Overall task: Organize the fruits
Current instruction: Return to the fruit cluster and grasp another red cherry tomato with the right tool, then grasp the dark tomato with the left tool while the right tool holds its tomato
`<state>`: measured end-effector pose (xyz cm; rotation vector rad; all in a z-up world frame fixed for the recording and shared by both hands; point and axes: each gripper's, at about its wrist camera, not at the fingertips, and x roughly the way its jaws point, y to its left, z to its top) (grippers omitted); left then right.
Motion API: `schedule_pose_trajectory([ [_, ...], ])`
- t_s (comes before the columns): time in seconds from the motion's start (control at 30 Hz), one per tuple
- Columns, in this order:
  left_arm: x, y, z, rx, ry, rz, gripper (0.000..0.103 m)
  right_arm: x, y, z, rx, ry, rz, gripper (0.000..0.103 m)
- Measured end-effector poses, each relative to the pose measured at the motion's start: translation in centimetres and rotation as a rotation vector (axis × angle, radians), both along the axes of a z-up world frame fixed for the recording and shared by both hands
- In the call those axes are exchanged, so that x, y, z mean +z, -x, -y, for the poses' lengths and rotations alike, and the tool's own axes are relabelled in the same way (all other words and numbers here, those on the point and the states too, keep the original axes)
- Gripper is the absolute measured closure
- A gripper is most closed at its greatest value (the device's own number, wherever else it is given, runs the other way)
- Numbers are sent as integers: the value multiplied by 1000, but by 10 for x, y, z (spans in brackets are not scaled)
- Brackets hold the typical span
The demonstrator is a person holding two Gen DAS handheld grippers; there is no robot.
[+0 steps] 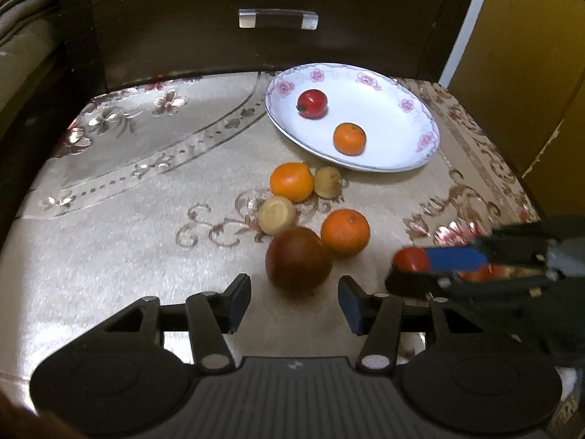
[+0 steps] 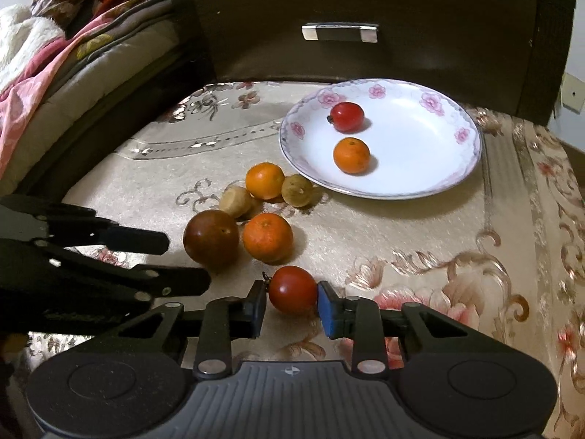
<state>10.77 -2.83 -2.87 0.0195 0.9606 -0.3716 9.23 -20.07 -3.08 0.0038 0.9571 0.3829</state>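
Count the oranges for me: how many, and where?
3. One orange on the plate; one on the cloth just off the plate's rim; one nearer, beside the dark fruit. None looks hidden.

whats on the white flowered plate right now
Two fruits lie on the plate: a red tomato toward the back and a small orange nearer the front, apart from each other. Nothing covers the plate; only the patches beneath them are hidden.

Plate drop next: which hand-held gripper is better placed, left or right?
Right. The right hand-held gripper already has its pads on both sides of a tomato, ready to carry to the plate. The left hand-held gripper is open and empty, facing the dark fruit.
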Motion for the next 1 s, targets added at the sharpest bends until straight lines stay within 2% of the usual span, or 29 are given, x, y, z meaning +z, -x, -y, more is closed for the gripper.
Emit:
schedule_pose_trajectory([
  [0.3, -11, -11, 13, 7, -39, 37, 44, -1, 4, 4, -12, -14, -20, 78],
  [0.37, -11, -11, 12, 12, -38, 45, 46, -1, 4, 5, -14, -17, -22, 78],
  [0.43, -10, -10, 11, 7, -23, 46, 53, 0, 4, 5, -15, -18, -23, 78],
  [0.83, -3, 13, 2, -39, -70, 7, 53, 2, 6, 5, -6, 0, -30, 78],
  [1.0, -3, 18, 6, -69, -98, 20, 53, 2, 11, 5, 7, 14, -31, 78],
])
